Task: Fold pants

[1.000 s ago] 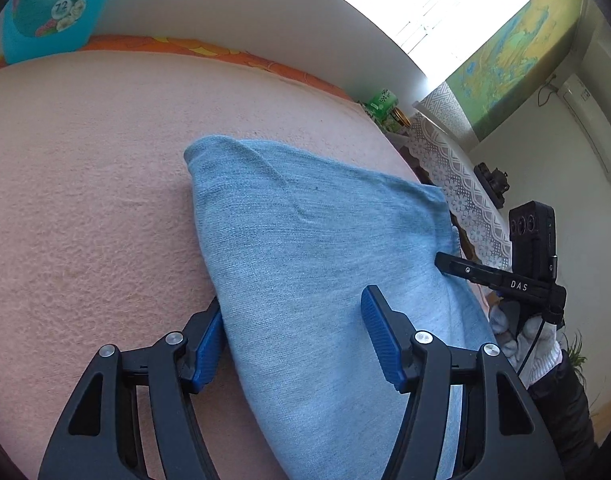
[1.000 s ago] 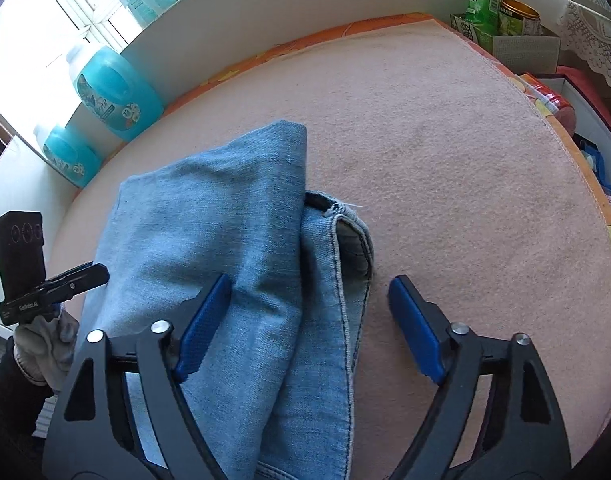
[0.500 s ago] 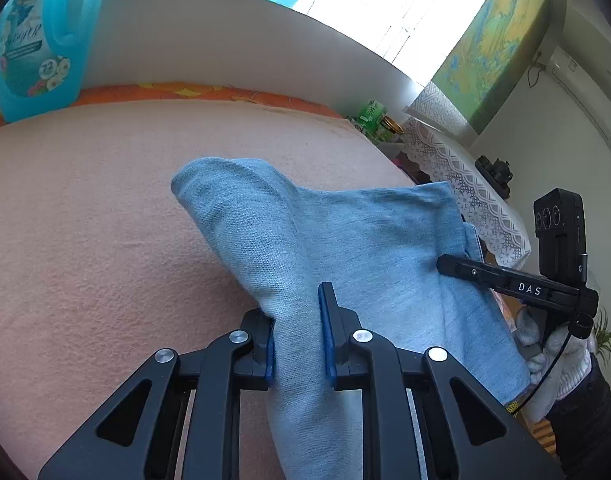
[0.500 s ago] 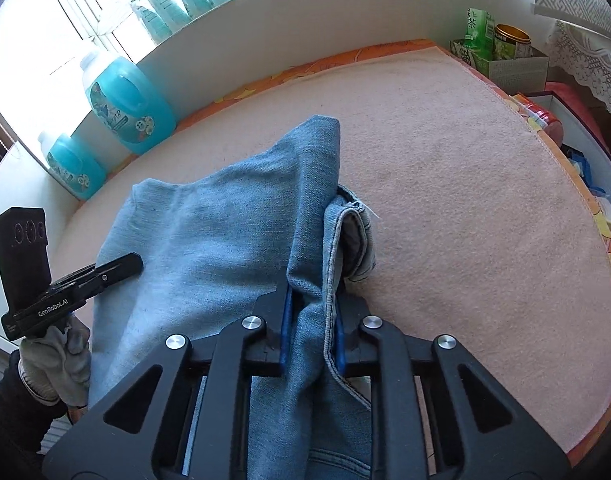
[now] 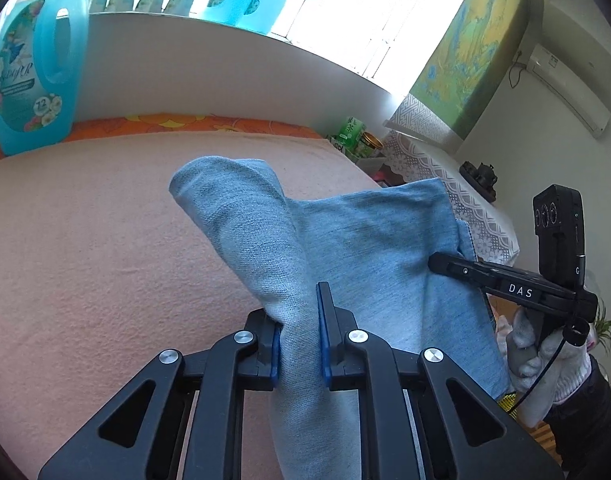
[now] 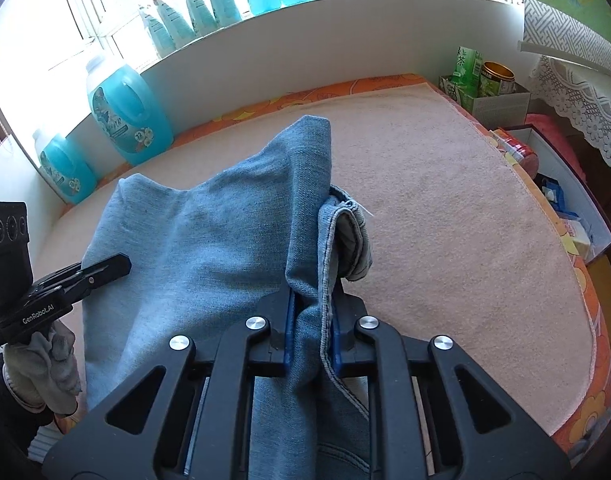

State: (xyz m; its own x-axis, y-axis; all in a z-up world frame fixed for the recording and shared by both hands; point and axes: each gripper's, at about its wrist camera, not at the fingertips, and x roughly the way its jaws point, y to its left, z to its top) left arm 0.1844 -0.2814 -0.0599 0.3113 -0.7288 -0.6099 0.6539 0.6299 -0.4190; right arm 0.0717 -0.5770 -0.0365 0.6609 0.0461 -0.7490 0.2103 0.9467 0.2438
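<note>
Light blue denim pants (image 5: 365,240) lie folded on a pink blanket (image 5: 85,240), with both near corners lifted. My left gripper (image 5: 299,312) has a fold of the denim between its blue pads; its jaws are closing and press on the cloth. In the right wrist view the pants (image 6: 209,248) bunch up, a hemmed edge (image 6: 345,236) hanging to the right. My right gripper (image 6: 311,308) pinches that corner, its jaws also closing on the fabric. Each gripper shows in the other's view: the right gripper (image 5: 457,266) and the left gripper (image 6: 113,266), both held by gloved hands.
Blue detergent bottles (image 6: 125,116) stand along the white sill behind the blanket. A box with a green carton and a tin (image 6: 481,88) sits at the far right corner. Open boxes (image 6: 565,208) lie beyond the blanket's right edge. A lace cloth (image 5: 445,168) hangs at the right.
Both grippers went from open around the denim to pinched on it. They then rose, pulling the near corners of the pants up off the blanket.
</note>
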